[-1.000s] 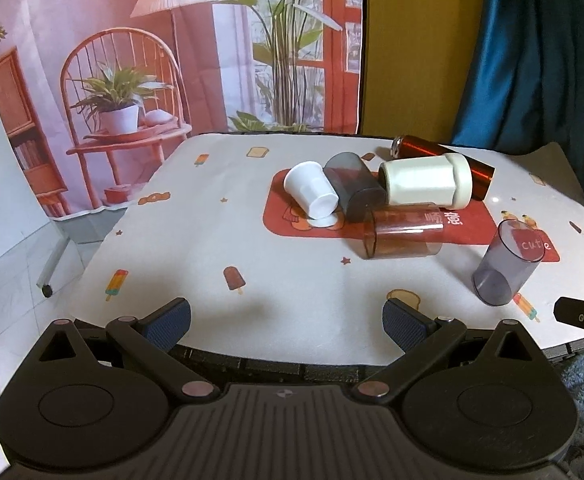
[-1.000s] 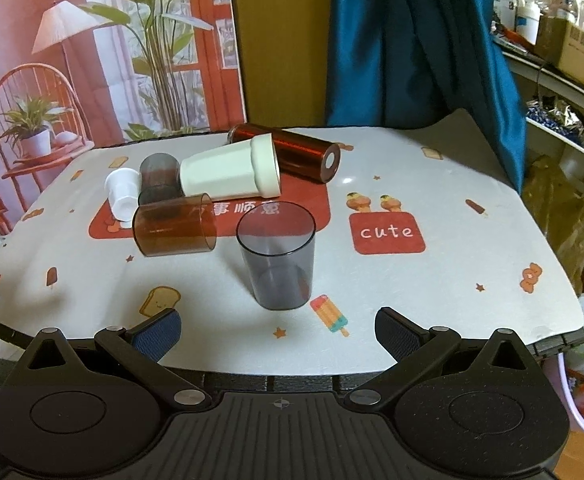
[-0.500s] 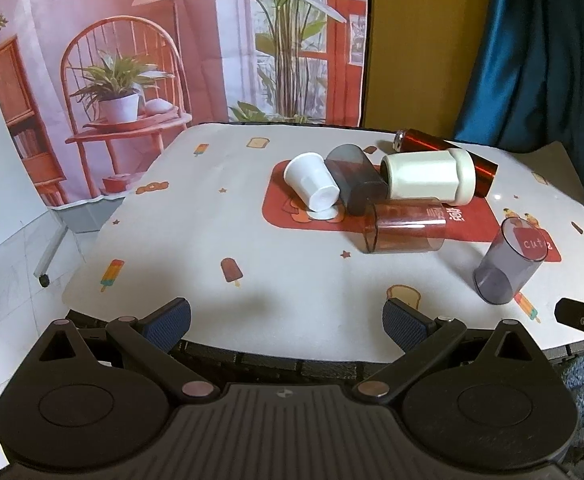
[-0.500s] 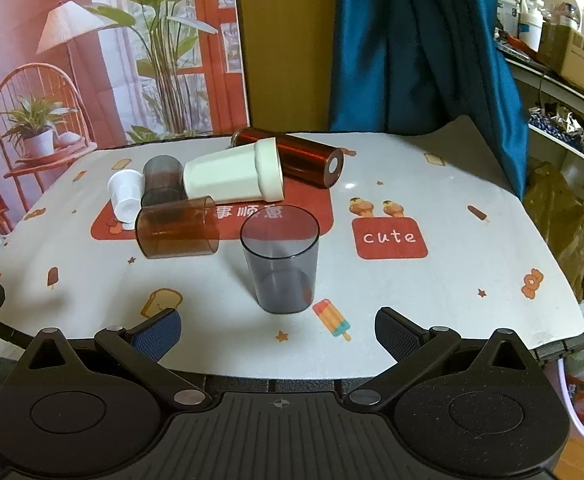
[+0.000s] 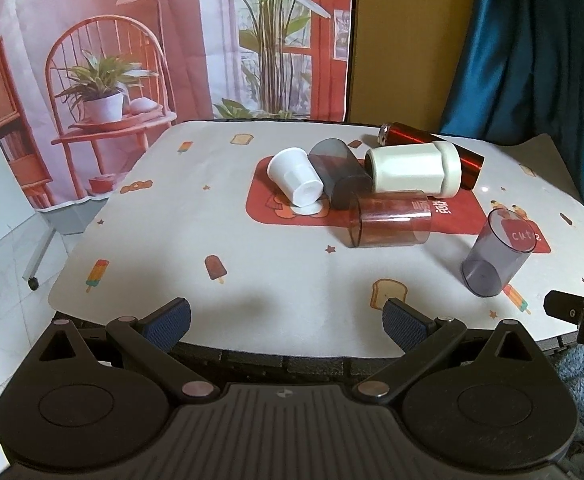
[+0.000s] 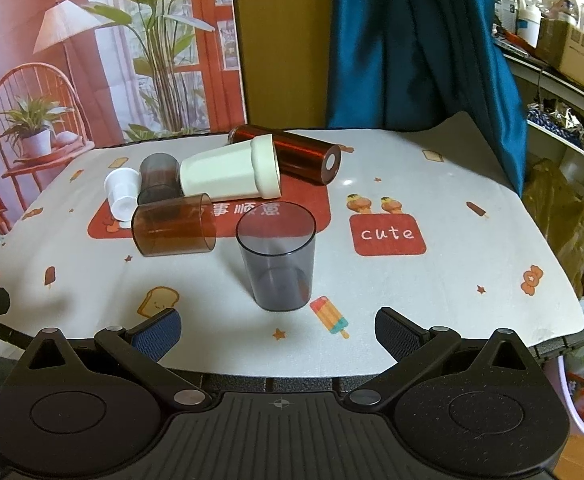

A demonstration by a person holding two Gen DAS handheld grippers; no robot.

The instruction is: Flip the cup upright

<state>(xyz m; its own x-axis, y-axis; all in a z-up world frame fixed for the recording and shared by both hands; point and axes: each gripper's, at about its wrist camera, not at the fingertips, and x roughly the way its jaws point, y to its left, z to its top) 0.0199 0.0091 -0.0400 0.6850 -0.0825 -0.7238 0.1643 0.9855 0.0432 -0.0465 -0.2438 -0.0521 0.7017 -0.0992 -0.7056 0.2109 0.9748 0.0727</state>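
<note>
On the near part of the table (image 6: pixel 472 292), just beyond the right gripper (image 6: pixel 278 330), a smoky grey cup (image 6: pixel 277 258) stands upright with its open mouth up, apart from every other vessel. The right gripper hangs at the table's near edge with its blue-padded fingers (image 6: pixel 158 334) spread wide and nothing between them; the grey cup sits roughly centred ahead of the gap, not touched by either pad.

From the left wrist view the same grey cup (image 5: pixel 498 254) stands at the right, well apart from the left gripper (image 5: pixel 286 322), whose jaws are likewise wide apart and empty at the near edge.

Farther back, a cluster of vessels lies on its side on the red patch of the printed cloth. An amber translucent cup (image 6: pixel 174 230) lies nearest, mouth toward the right in the right wrist view. Behind it lie a small white cup (image 6: pixel 122 194) at the left, a dark grey cup (image 6: pixel 158 178) beside it, and a cream cup (image 6: pixel 230 174) with a thick rim, touching the dark grey one. A glossy red-brown cylinder (image 6: pixel 292 156) lies behind the cream cup, its far end hidden by it. A red "cute" label (image 6: pixel 388 234) is printed to the right of the upright cup. A blue curtain (image 6: pixel 420 44) hangs beyond the far edge.
</note>
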